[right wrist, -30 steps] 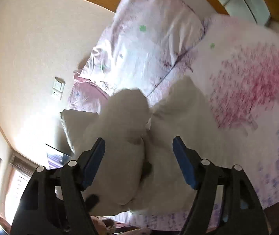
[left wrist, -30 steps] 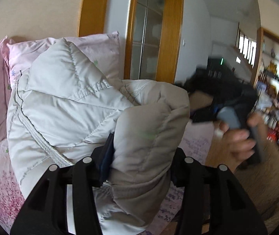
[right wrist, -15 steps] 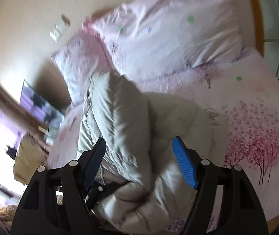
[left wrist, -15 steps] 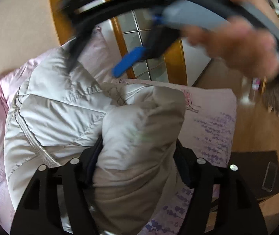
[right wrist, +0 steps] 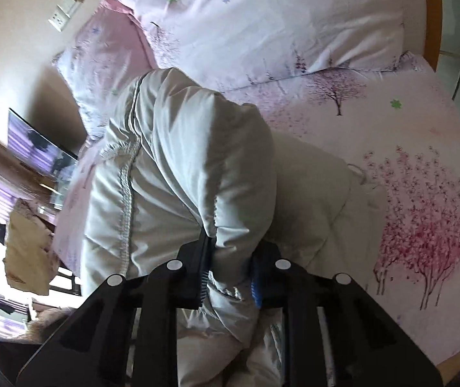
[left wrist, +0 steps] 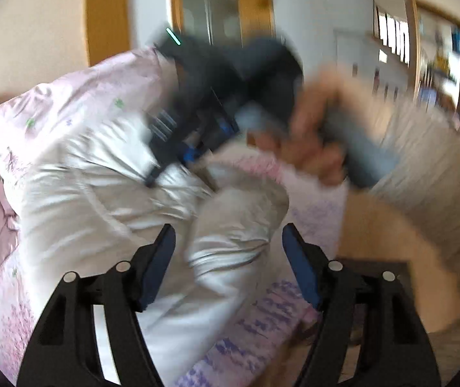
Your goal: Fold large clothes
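A pale grey padded jacket (left wrist: 94,200) lies bunched on the pink bed. In the left wrist view my left gripper (left wrist: 228,258) is open, its blue pads on either side of a jacket fold without pinching it. The right gripper's body (left wrist: 230,96) shows blurred above the jacket, held by a hand. In the right wrist view my right gripper (right wrist: 230,267) is shut on a thick fold of the jacket (right wrist: 181,174), which rises in front of the fingers.
Pink floral pillows (right wrist: 262,22) lie at the head of the bed. The cherry-tree sheet (right wrist: 423,219) lies to the right. A wooden door frame (left wrist: 252,6) stands behind the bed. A screen (right wrist: 36,148) stands at the left.
My left gripper has opened and let go of the jacket fold. My right gripper has closed on a fold of the jacket and swung down over it.
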